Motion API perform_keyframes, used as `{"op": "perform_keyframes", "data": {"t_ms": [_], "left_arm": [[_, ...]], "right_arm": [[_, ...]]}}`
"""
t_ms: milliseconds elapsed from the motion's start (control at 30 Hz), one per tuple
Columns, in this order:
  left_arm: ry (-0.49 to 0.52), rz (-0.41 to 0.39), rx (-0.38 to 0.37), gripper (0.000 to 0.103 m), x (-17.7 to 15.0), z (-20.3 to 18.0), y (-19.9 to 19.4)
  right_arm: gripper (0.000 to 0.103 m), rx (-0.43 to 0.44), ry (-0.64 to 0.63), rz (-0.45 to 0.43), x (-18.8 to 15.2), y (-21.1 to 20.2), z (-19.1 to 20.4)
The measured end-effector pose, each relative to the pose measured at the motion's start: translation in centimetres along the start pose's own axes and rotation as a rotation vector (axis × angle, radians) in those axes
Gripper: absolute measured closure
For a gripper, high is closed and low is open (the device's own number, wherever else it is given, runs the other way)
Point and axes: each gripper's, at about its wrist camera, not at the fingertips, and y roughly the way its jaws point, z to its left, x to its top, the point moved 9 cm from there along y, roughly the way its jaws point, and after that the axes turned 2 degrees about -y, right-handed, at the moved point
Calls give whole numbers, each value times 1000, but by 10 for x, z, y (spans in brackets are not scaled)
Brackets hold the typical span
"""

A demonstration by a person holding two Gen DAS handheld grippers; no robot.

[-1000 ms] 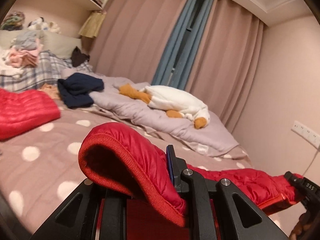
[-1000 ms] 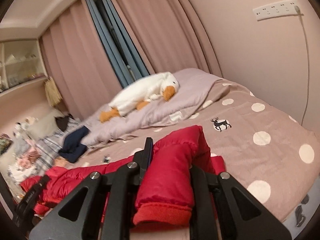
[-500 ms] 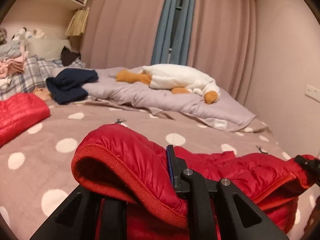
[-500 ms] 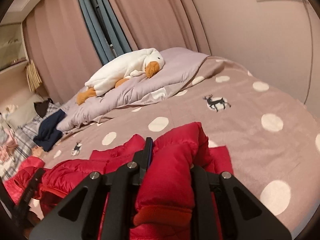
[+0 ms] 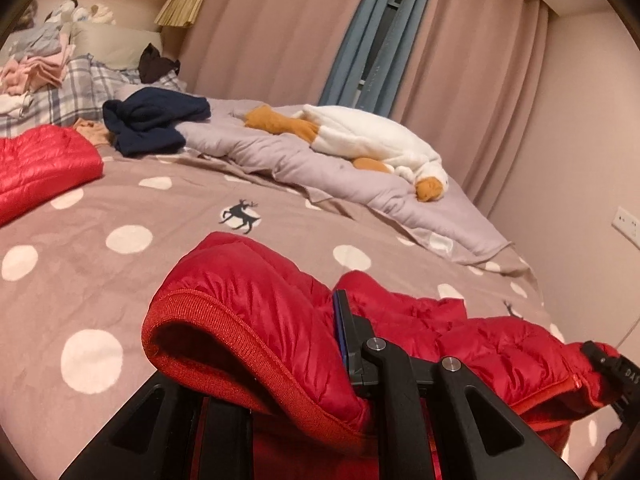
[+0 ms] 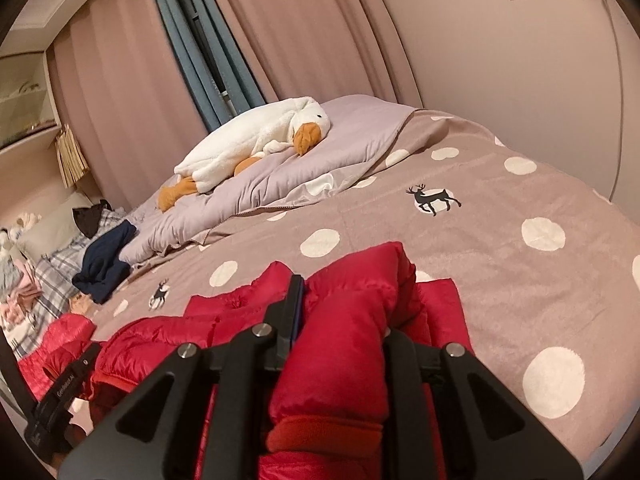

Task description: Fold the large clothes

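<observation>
bed: polka-dot blanket (image 5: 120, 280) | wall: pink curtains (image 5: 280, 32) | both jaws pinching red jacket (image 5: 280, 320)

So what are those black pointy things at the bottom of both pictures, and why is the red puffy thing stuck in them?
A person holds a pinching tool in each hand, each carrying a camera. One picture looks along the left tool, the other along the right tool. Both pinch the red puffy quilted jacket to fold it on the pinkish-brown bedspread with white dots. Further back lie a white plush goose and a dark navy garment.
</observation>
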Motion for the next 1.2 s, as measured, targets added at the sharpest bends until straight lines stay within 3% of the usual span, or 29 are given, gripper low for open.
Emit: {"op": "perform_keyframes", "data": {"t_ms": [467, 800, 967, 1100, 1200], "left_arm": [[-34, -15, -17, 89, 7, -1, -4], [60, -173, -12, 89, 28, -25, -42], [-20, -173, -45, 89, 34, -25, -44], [-1, -173, -44, 89, 38, -27, -52], [-32, -168, -89, 89, 42, -26, -57]], "right_arm": [[84, 12, -6, -11, 3, -5, 0], [84, 55, 16, -73, 19, -33, 3], [84, 70, 17, -97, 25, -47, 5], [84, 75, 16, -102, 27, -50, 4], [84, 94, 42, -111, 30, -50, 2]]}}
